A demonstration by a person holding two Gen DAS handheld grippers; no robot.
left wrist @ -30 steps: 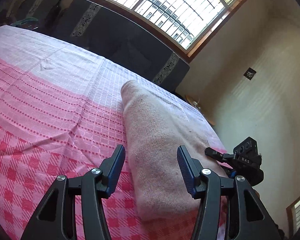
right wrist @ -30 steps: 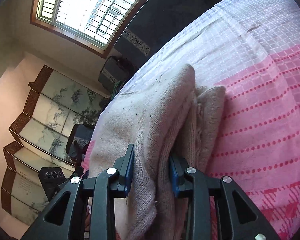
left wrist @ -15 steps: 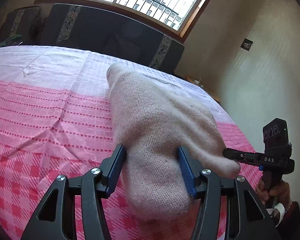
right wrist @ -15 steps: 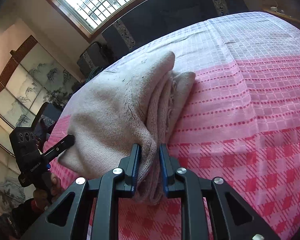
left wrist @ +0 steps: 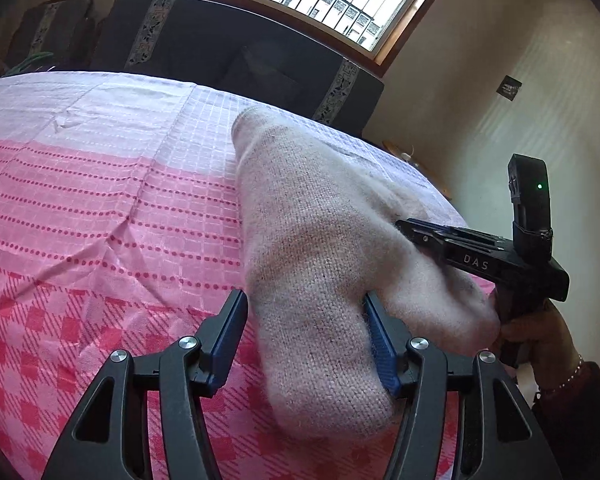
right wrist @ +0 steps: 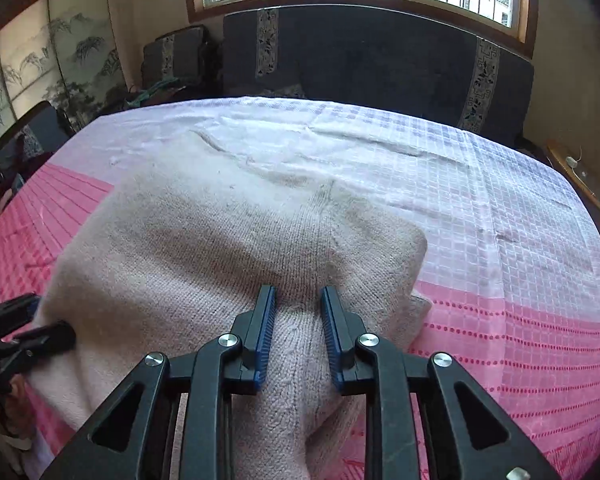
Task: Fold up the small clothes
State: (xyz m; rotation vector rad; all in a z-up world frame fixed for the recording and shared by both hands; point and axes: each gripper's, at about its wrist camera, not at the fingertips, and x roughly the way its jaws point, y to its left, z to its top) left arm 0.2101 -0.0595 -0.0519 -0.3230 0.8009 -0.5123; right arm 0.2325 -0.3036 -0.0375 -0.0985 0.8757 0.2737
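Left wrist view: pale knit sweater [left wrist: 320, 264] bunched on pink checked bedspread [left wrist: 100, 208], both tongs on it.
Left gripper [left wrist: 304, 336] jaws easing apart, a sweater fold between them and touching both pads. Right gripper [right wrist: 298, 320] closing, pinching a ridge of knit at 6 o'clock of its view; its body shows at 3 o'clock in the left view, a hand [left wrist: 536, 332] under it. Sweater sits mid-bed, dark headboard [right wrist: 380, 56] at 12 o'clock.
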